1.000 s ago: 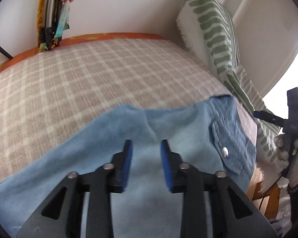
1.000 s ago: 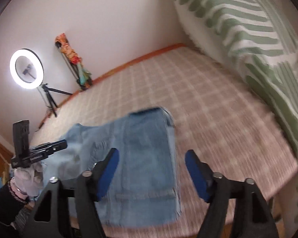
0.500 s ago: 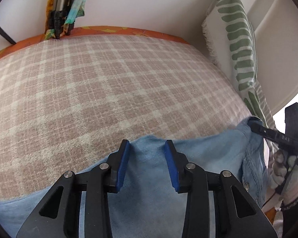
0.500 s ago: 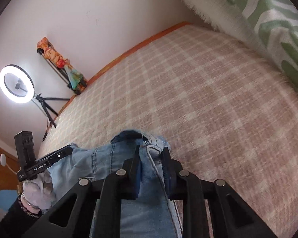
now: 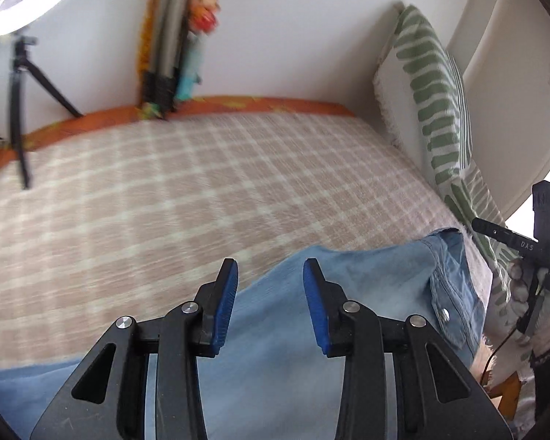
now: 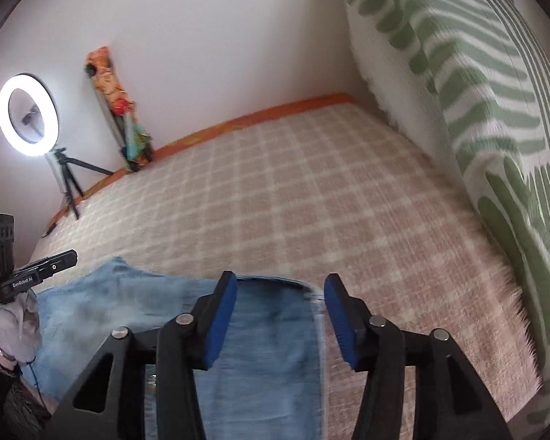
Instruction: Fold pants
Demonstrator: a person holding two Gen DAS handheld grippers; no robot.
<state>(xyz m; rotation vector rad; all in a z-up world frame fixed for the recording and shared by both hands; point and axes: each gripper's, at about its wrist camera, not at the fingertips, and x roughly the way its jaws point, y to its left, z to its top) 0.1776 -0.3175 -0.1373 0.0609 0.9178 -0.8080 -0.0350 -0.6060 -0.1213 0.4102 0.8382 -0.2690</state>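
Light blue denim pants (image 5: 366,293) lie flat on the checked bedspread (image 5: 201,190) near the bed's front edge. The waistband with a metal button (image 5: 445,315) is at the right in the left wrist view. My left gripper (image 5: 270,278) is open and empty, just above the pants' far edge. In the right wrist view the pants (image 6: 267,348) lie below my right gripper (image 6: 280,293), which is open and empty over the waistband end. The other hand-held gripper shows at the frame edge in each view.
A green-striped white pillow (image 6: 476,110) stands along the right side of the bed. A lit ring light on a tripod (image 6: 27,110) and a colourful bundle (image 6: 119,110) stand against the far wall. The checked bedspread (image 6: 311,190) stretches beyond the pants.
My right gripper was shut on the waistband half a second ago; it has let go and opened. My left gripper stayed open and drew back a little. The pants lie flat.
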